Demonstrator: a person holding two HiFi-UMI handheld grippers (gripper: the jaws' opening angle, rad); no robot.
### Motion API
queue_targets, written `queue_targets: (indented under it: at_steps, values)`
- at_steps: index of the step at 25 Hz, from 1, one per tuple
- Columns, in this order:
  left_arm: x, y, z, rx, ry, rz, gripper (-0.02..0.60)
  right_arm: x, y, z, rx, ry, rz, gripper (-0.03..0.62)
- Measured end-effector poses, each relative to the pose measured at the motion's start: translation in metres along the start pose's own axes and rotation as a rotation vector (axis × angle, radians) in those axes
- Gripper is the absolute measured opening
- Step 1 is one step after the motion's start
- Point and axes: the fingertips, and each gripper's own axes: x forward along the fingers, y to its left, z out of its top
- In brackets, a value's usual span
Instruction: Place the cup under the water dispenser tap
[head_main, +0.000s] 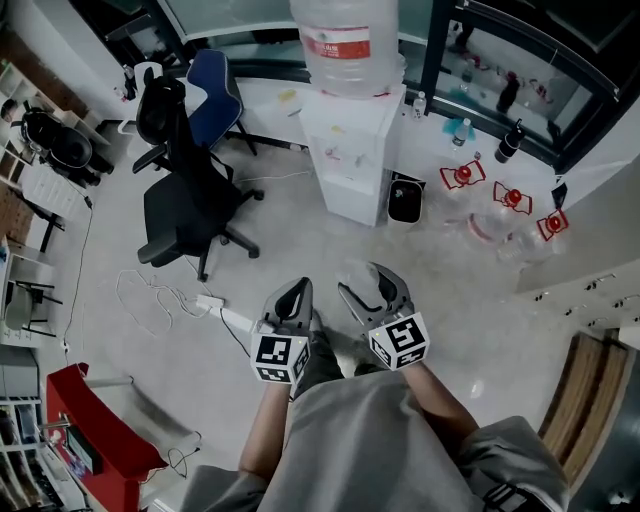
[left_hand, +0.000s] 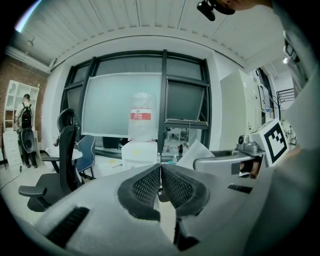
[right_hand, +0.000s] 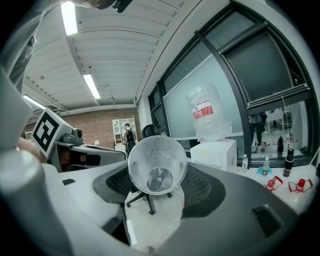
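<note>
Office floor (head_main: 470, 330) is stretching ahead to the far water dispenser (head_main: 352, 150), the right gripper (head_main: 368, 286) pinching a clear cup (right_hand: 157, 165), the left gripper (head_main: 299, 290) pressing together empty.

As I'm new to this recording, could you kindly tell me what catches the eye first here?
A clear cup sits gripped in the right tongs, low in the middle of the head view. Ahead stands the white dispenser with its big bottle on top, and a black chair to its left.

cup (right_hand: 157, 167): clear, sideways, held between jaws | water dispenser (head_main: 352, 150): white, bottle-topped, apart
</note>
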Motion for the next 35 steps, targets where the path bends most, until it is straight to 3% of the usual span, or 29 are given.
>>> queue_targets:
  at_steps: [15,28,35]
  values:
    - [0.063,0.081,0.008,0.002,0.014,-0.091,0.012,0.091,-0.019,0.002,0.006,0.028,-0.077,0.275]
    - [0.11,0.171,0.029,0.002,0.013,-0.218,0.012,0.18,-0.024,0.027,0.003,0.03,-0.228,0.273]
    - [0.127,0.195,0.032,0.01,0.015,-0.282,0.012,0.202,-0.029,0.03,-0.002,0.03,-0.302,0.273]
